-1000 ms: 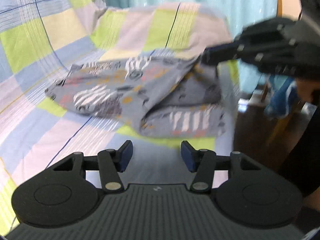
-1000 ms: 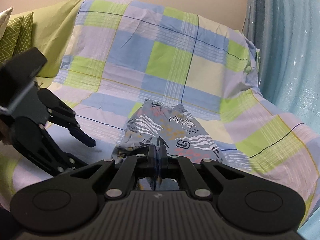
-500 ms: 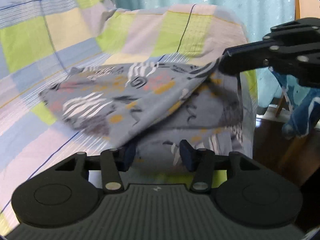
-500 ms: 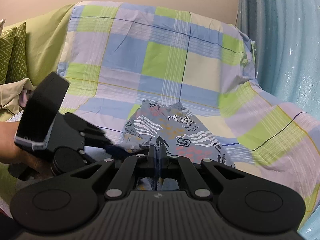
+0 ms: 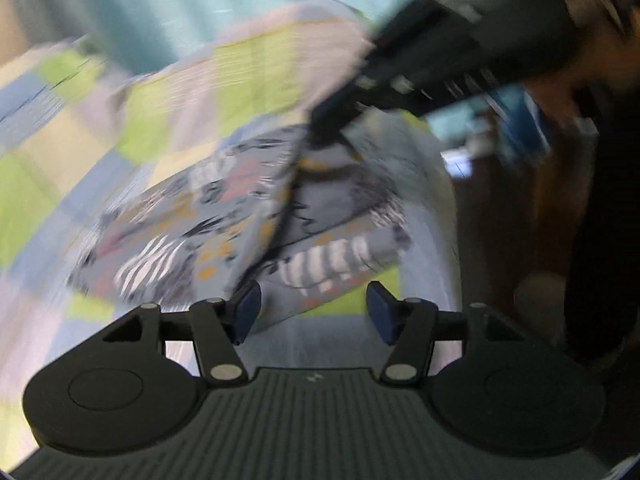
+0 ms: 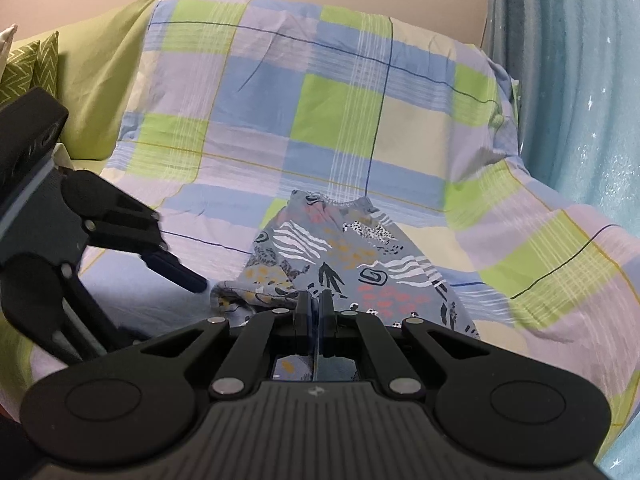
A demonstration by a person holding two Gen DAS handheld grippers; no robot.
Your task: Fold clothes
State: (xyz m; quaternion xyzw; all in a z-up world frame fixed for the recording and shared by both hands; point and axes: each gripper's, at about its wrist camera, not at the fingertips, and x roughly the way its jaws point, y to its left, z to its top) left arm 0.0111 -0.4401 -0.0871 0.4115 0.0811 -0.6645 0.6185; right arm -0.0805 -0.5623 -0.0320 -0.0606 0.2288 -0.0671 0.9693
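The patterned garment [image 6: 344, 264], pinched at its near edge by the right gripper [image 6: 316, 304], should be lifted evenly while the left gripper [image 5: 312, 314], jaws released, is closed on its near corner.

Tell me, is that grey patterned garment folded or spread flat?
Partly folded: the grey patterned garment has one layer lifted by the shut right gripper.

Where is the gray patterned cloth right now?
The gray patterned cloth lies mid-view on the checkered sheet, its near edge pinched in the right tongs; the open left tongs wait beside it.
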